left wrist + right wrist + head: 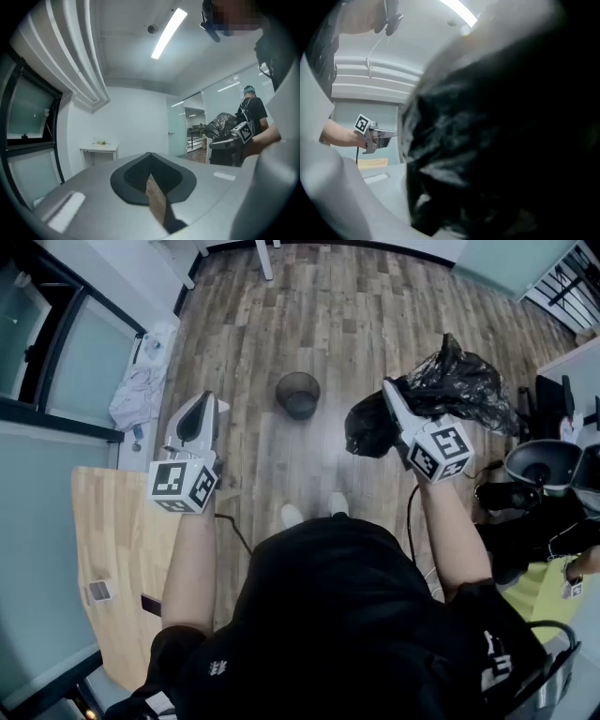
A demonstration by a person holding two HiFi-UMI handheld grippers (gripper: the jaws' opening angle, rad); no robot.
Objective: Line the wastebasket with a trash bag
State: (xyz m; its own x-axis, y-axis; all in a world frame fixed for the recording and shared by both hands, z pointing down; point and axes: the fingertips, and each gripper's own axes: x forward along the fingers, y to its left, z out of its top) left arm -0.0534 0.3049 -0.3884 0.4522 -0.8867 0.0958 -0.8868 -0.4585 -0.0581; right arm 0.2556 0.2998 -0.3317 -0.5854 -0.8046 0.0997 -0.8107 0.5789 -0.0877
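Left gripper [202,405] is out in front of me, roughly level, jaws pressed together with nothing between them; in the left gripper view the two grey halves meet in a tight seam with only a brown strip showing along it. Over on the other side, my right gripper [389,388] is clamped on the trash bag [455,388], a crumpled black bundle of shiny plastic that bulges out past the jaw tips and hangs down on the inner side too. In the right gripper view the bag fills nearly everything, dark and blurred, so the jaw tips themselves are buried in it, and my left gripper shows small beyond its edge. The wastebasket [298,395], a small round dark one, stands upright on the wood floor [375,306] ahead of my shoes [292,515], and from the head view it sits between the two grippers. The bag is off to the right of the wastebasket and not touching it. A wooden counter [127,540] runs along my left, with a small flat card [98,591] lying on it, and a white bundle of cloth [141,388] lies on the floor by the glass wall. Another person [539,582] is at my right edge, near a grey bin [542,463]. The left gripper view also catches a white table [98,151] against the far wall and a long ceiling light [168,33].
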